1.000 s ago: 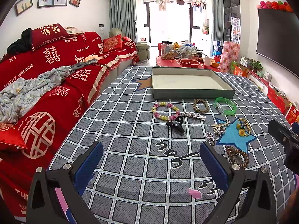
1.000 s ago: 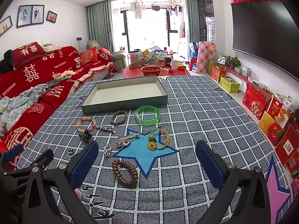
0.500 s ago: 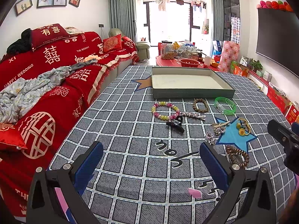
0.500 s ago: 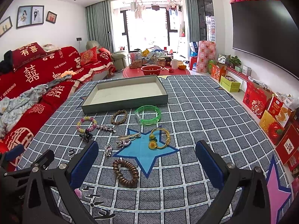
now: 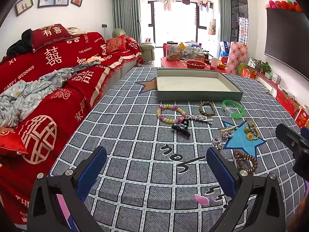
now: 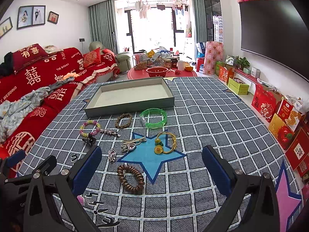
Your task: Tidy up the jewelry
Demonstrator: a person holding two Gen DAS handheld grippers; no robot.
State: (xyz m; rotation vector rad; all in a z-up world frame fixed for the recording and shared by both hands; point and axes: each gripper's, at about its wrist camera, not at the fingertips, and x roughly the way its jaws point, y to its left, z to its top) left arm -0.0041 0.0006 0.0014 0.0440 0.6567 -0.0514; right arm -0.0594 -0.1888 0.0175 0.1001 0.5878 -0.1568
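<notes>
Jewelry lies scattered on a grey checked cloth in front of a shallow grey tray [image 5: 199, 97] [image 6: 131, 107]. I see a pink-yellow bead bracelet [image 5: 170, 113] [image 6: 90, 128], a braided brown bracelet [image 5: 206, 108] [image 6: 123, 120], a green bangle [image 5: 232, 108] [image 6: 153, 118], a gold bangle with yellow flower [image 5: 250, 133] [image 6: 166, 142], a black hair claw [image 5: 181, 128], silver clips [image 6: 129, 145] and a brown coil hair tie [image 5: 245, 162] [image 6: 130, 179]. My left gripper [image 5: 156, 171] is open above bare cloth. My right gripper [image 6: 151, 171] is open, the coil tie between its fingers' span.
A red-covered sofa [image 5: 48, 81] runs along the left edge of the cloth. Red and yellow gift boxes [image 6: 280, 116] line the floor on the right under a wall television. A cluttered red low table [image 6: 160, 71] stands beyond the tray.
</notes>
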